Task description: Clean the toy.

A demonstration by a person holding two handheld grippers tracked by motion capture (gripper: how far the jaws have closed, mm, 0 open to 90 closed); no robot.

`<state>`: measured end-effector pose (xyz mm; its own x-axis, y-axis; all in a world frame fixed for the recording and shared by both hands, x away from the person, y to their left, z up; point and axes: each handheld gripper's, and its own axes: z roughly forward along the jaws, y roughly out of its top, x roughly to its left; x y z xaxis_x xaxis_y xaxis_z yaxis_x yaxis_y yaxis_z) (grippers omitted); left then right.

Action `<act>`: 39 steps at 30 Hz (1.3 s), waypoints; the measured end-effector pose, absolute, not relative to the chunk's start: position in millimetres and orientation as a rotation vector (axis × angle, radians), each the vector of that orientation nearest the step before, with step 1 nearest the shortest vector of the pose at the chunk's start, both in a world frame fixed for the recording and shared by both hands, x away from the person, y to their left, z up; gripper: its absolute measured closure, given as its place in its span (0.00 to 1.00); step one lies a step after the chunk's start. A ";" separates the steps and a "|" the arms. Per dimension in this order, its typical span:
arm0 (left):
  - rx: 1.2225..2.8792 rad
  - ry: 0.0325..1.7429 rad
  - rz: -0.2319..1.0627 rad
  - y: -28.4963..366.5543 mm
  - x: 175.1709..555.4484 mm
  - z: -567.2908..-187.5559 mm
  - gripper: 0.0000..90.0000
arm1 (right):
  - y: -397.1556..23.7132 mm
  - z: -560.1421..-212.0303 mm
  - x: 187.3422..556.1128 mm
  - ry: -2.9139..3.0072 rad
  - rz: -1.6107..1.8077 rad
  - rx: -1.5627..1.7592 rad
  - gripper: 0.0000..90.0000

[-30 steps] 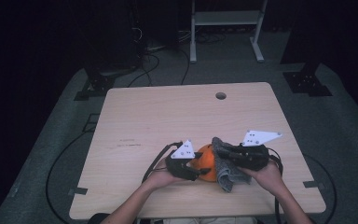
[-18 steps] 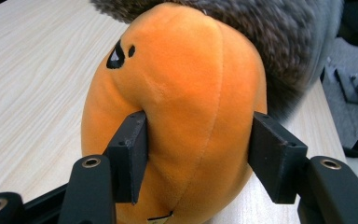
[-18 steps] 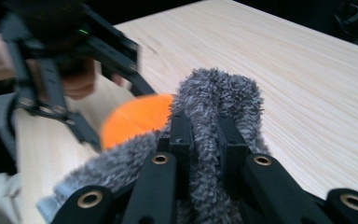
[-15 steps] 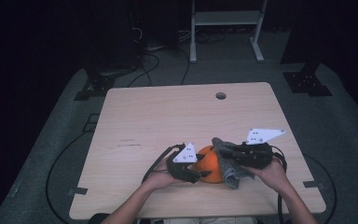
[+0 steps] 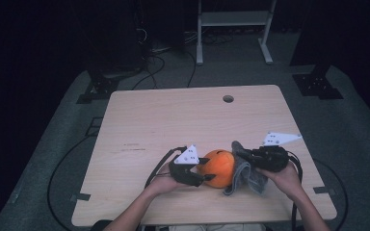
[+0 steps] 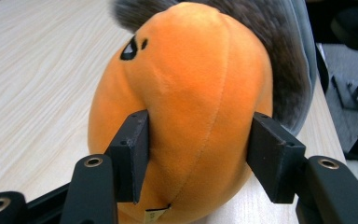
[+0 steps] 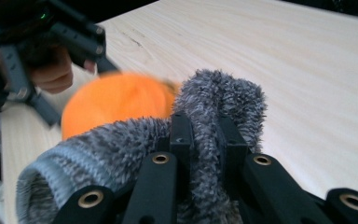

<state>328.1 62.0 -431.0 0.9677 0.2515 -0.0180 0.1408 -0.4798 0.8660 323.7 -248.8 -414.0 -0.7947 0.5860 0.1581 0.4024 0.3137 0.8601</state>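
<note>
Left gripper view, round orange plush toy, fuzzy grey sock, pale woodgrain table

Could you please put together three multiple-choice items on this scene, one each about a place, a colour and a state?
1. Where does the plush ball lie on the table?
A. near the person's edge
B. at the far edge by the hole
C. at the left corner

2. What colour is the sock?
A. red
B. grey
C. green

3. How does the left gripper stand?
A. wide open above the table
B. shut on the sock
C. shut on the plush ball

Answers: 1 A, it sits between both hands at the near edge; 2 B, its fuzzy fabric is grey; 3 C, both pads press into the ball's sides.
</note>
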 end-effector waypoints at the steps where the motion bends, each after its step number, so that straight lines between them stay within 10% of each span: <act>1: 2.073 0.287 0.127 62.4 329.4 -431.2 0.47 | -252.2 -418.5 321.6 2.391 1.471 0.928 0.89; 25: 1.950 0.392 0.015 67.9 339.3 -436.1 0.54 | -232.0 -398.2 289.1 2.300 1.600 0.739 0.88; 33: 2.051 0.384 0.076 60.6 342.6 -444.6 0.12 | -230.3 -406.1 293.7 2.317 1.520 0.743 0.88; 39: 2.036 0.369 0.152 55.9 339.4 -443.8 0.41 | -239.1 -407.3 294.1 2.278 1.519 0.794 0.88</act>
